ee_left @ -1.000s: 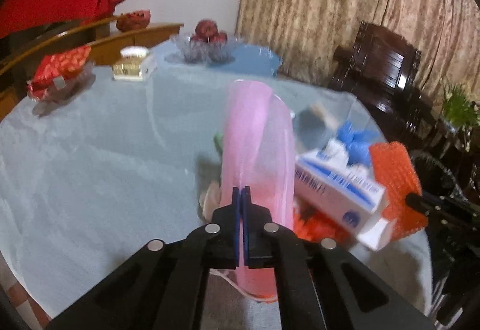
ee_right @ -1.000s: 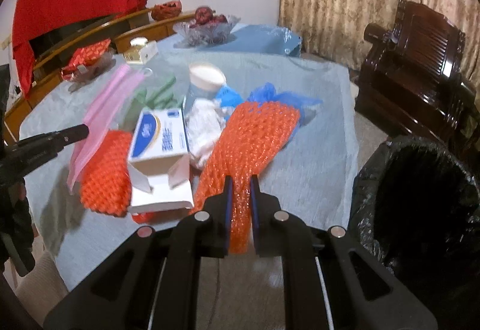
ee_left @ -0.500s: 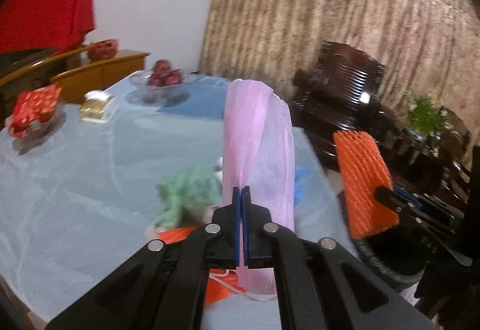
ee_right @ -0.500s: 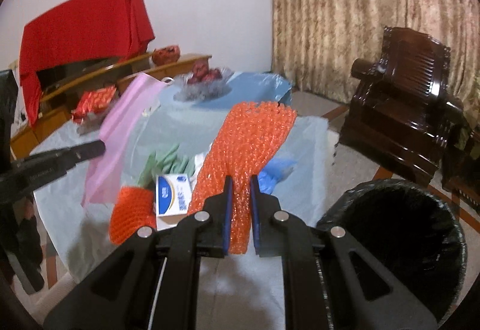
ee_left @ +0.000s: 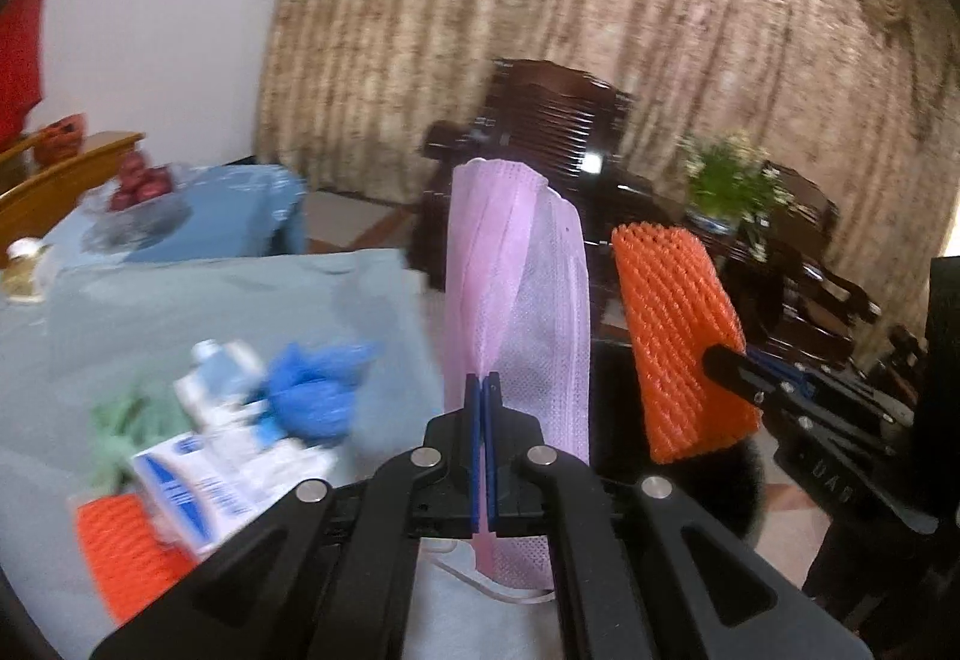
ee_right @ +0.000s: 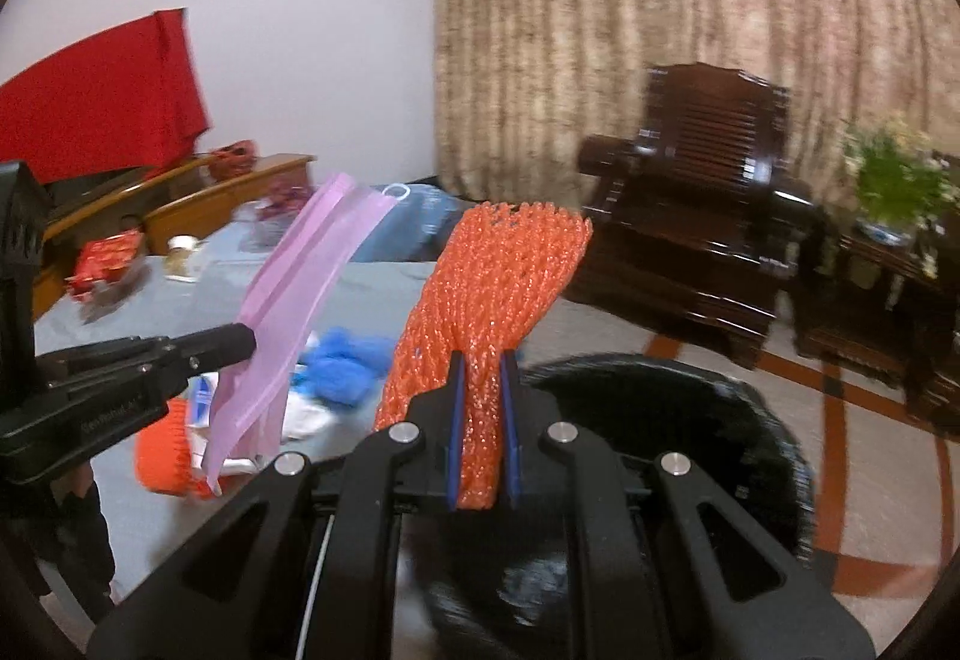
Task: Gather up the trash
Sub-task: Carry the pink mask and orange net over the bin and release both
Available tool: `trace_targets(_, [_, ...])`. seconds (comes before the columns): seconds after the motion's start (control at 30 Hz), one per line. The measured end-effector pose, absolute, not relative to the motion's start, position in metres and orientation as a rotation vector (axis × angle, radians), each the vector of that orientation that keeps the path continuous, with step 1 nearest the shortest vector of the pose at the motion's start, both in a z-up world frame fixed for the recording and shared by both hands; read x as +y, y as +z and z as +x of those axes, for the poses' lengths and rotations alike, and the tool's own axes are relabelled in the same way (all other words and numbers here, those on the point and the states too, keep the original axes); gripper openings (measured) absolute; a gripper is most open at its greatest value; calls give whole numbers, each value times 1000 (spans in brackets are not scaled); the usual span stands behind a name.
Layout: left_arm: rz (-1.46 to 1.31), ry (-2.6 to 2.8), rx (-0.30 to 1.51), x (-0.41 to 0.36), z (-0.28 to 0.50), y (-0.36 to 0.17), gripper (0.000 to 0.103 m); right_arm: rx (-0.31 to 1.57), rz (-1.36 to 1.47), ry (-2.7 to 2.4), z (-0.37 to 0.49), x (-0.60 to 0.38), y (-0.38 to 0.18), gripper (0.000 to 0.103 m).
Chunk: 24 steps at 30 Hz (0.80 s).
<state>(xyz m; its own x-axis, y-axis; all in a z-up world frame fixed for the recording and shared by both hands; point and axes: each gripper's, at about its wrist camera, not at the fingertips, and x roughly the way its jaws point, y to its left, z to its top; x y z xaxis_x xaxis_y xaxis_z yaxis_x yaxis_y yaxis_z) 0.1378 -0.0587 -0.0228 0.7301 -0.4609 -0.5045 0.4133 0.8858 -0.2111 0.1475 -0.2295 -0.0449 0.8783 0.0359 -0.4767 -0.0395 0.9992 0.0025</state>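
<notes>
Right wrist view: we noted the right gripper [ee_right: 480, 432] clamped on soft, light orange foam netting [ee_right: 492, 294]; the left gripper [ee_left: 483, 450] pinched a limp pink mask [ee_left: 516, 312] mid-body, above the black bin [ee_right: 690, 420].

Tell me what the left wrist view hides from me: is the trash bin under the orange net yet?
Observer: The right wrist view shows the black-lined bin open just beyond the right gripper, which is shut on the orange foam net.
Operator: And my pink mask?
Observer: The pink mask in the left gripper appears against the table, left of the bin, not over its opening.
Operator: Anything hanging off it?
Observer: A white ear loop shows at its top end.
</notes>
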Motion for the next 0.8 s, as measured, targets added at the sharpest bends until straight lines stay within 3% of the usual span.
trace_targets(0.57, [12, -695, 689, -208, 171, -78, 3, 642, 77, -228, 145, -342, -124, 13])
trace_targets(0.63, [20, -689, 709, -211, 174, -85, 9, 657, 86, -242, 145, -346, -133, 15])
trace_targets(0.7, [20, -687, 725, -212, 177, -89, 32, 672, 87, -249, 146, -348, -138, 19])
trace_targets(0.8, [18, -673, 730, -204, 178, -91, 42, 679, 82, -257, 146, -348, -142, 31])
